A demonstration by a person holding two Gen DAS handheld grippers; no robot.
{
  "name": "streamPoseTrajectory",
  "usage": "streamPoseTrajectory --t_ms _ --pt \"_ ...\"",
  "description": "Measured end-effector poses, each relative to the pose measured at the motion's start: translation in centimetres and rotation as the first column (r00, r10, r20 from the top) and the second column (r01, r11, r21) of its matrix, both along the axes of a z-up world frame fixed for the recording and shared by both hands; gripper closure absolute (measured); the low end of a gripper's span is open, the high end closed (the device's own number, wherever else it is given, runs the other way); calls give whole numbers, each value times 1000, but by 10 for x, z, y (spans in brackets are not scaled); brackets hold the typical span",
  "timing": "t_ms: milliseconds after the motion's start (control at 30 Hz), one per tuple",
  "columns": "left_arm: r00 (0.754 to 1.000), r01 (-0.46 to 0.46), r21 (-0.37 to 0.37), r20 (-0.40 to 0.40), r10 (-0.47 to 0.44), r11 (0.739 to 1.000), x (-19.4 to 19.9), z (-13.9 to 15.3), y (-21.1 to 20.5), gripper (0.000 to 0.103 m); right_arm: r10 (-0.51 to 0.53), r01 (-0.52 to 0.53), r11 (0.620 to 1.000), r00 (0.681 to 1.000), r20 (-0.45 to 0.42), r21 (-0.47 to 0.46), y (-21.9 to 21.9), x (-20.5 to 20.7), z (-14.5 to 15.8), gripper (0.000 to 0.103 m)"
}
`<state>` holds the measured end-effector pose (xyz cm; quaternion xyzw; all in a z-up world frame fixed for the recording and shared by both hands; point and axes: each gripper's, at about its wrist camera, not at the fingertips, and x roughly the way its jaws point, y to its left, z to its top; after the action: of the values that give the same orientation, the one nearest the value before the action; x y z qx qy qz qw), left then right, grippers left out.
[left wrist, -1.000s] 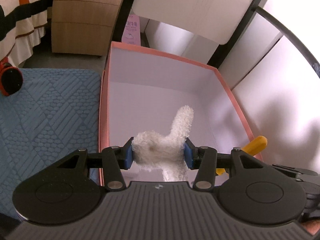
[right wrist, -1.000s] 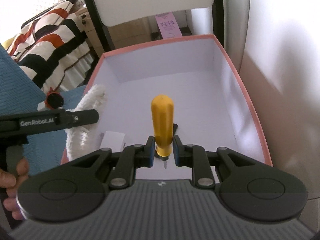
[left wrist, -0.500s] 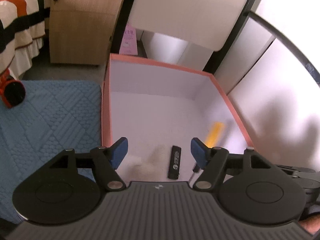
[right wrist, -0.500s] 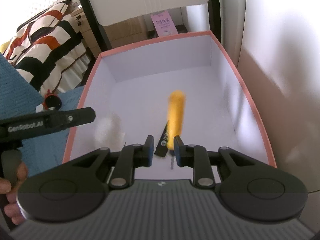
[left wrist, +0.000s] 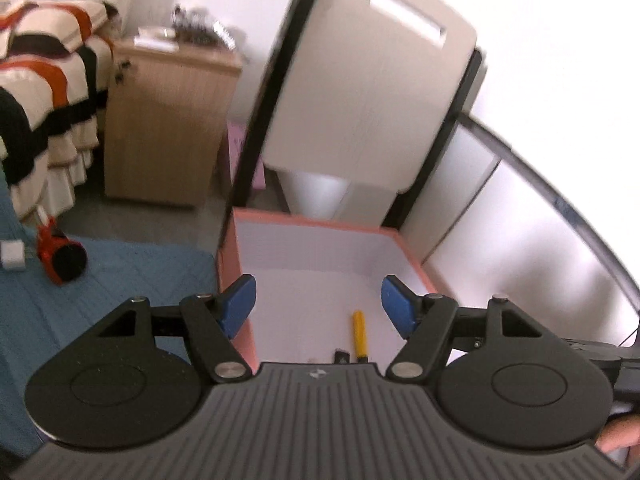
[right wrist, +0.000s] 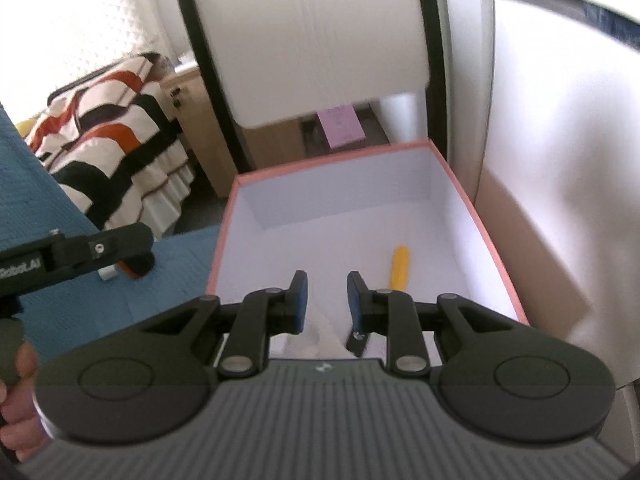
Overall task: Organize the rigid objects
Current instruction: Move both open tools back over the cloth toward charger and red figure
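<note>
A pink-rimmed box [left wrist: 308,222] with a white inside stands on the floor; it also shows in the right wrist view [right wrist: 496,256]. A yellow-handled screwdriver [left wrist: 359,336] lies on its bottom, also seen in the right wrist view [right wrist: 399,267]. A small black object [left wrist: 342,357] lies beside it, partly hidden. A pale fluffy thing [right wrist: 316,334] shows blurred under my right gripper. My left gripper [left wrist: 318,306] is open and empty above the box. My right gripper [right wrist: 324,300] is open and empty above the box's near end.
A blue mat [left wrist: 100,280] lies left of the box with a red and black object [left wrist: 60,256] on it. A wooden cabinet [left wrist: 160,128] and a striped bed [left wrist: 36,112] stand behind. A white panel with a black frame [left wrist: 360,92] rises behind the box.
Both grippers opened and let go: the fluffy thing and the screwdriver dropped into the box. Both grippers then rose and drew back from the box.
</note>
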<state>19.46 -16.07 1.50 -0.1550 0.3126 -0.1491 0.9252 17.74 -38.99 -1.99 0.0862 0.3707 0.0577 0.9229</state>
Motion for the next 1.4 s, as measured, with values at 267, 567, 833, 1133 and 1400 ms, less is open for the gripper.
streamPoseTrajectory --t_ms 267,567,833,1133,1400 --pt "995 -68 -33 76 70 997 -38 32 56 29 71 -70 997 995 74 -15 41 -16 31 77" --pt "984 -137 -5 111 137 991 -69 24 102 29 159 -158 987 984 76 -26 93 -30 25 77" --pt "970 -206 44 142 198 978 -87 12 138 29 225 -224 974 973 55 -32 142 -33 8 77" --pt "952 -289 35 115 283 957 -99 -26 192 29 252 -251 968 967 46 -18 178 -39 -18 77" --pt "951 -299 25 94 295 954 -102 -56 211 29 268 -267 963 963 24 -26 197 -38 -46 77"
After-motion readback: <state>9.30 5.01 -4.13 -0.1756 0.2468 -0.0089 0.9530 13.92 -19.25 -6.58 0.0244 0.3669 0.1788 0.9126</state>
